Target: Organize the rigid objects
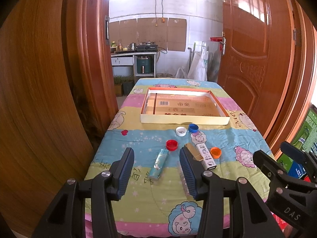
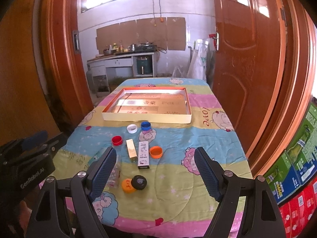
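Both grippers hang over the near end of the table with fingers spread wide, holding nothing: the left gripper [image 1: 157, 168] above a blue lighter [image 1: 159, 163], the right gripper [image 2: 156, 172] above the orange cap [image 2: 127, 185] and black cap [image 2: 139, 182]. Gold lighter [image 2: 131, 150] and white lighter [image 2: 143, 157] lie side by side, well short of the box [image 2: 146, 118]. Red cap [image 2: 116, 140], white cap [image 2: 132, 128] and blue cap [image 2: 145, 126] sit nearer it.

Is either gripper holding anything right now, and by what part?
Nothing is held. The left gripper and right gripper are both open above the table; the blue lighter lies untouched between the left fingers.
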### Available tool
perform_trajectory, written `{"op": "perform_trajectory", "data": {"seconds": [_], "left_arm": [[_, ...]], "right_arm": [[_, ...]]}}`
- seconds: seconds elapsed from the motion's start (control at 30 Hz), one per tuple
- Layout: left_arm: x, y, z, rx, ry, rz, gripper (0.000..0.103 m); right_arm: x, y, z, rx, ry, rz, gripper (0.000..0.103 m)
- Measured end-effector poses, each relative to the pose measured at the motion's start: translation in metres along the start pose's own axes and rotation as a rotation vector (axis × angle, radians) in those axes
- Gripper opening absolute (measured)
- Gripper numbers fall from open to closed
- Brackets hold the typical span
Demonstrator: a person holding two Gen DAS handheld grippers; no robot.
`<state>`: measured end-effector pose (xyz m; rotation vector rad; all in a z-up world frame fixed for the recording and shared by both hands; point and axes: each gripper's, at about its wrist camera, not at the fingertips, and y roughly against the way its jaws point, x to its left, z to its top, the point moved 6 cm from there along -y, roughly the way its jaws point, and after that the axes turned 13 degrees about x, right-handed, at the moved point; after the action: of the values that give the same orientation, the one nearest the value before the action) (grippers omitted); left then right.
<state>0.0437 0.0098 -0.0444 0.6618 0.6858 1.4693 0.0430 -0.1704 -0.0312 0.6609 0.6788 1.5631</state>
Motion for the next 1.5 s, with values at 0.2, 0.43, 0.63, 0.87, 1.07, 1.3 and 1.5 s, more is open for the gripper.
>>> {"op": "perform_trajectory", "data": {"seconds": [0.2,0.43,0.63,0.87,1.07,1.3,1.5], "left_arm": [[0.000,-0.006,-0.001,0.012,0.000,-0.001,0.048],[0.001,-0.012,-0.002,0.016,-0.007,0.006,0.048],[0.004,-0.026,-0.007,0.030,-0.022,0.008,0.048],[0.011,-0.057,-0.026,0.076,-0.046,-0.025,0.048],[0.014,-0.092,-0.028,0.156,-0.041,-0.044,0.048],[0.003,-0.128,-0.018,0.218,-0.089,-0.058,0.044],[-0.002,-0.154,-0.014,0.250,-0.122,-0.092,0.030]], "right_arm": [[-0.001,-0.005,-0.002,0.007,0.001,-0.005,0.082],[-0.002,-0.008,-0.002,0.002,0.004,-0.003,0.082],[-0.004,-0.019,-0.004,0.017,0.009,0.012,0.082],[-0.010,-0.047,-0.013,0.071,0.023,0.027,0.082],[-0.019,-0.073,-0.017,0.119,0.008,0.052,0.082],[-0.027,-0.095,-0.013,0.149,0.002,0.065,0.082],[-0.035,-0.122,-0.007,0.185,0.035,0.063,0.082]]}}
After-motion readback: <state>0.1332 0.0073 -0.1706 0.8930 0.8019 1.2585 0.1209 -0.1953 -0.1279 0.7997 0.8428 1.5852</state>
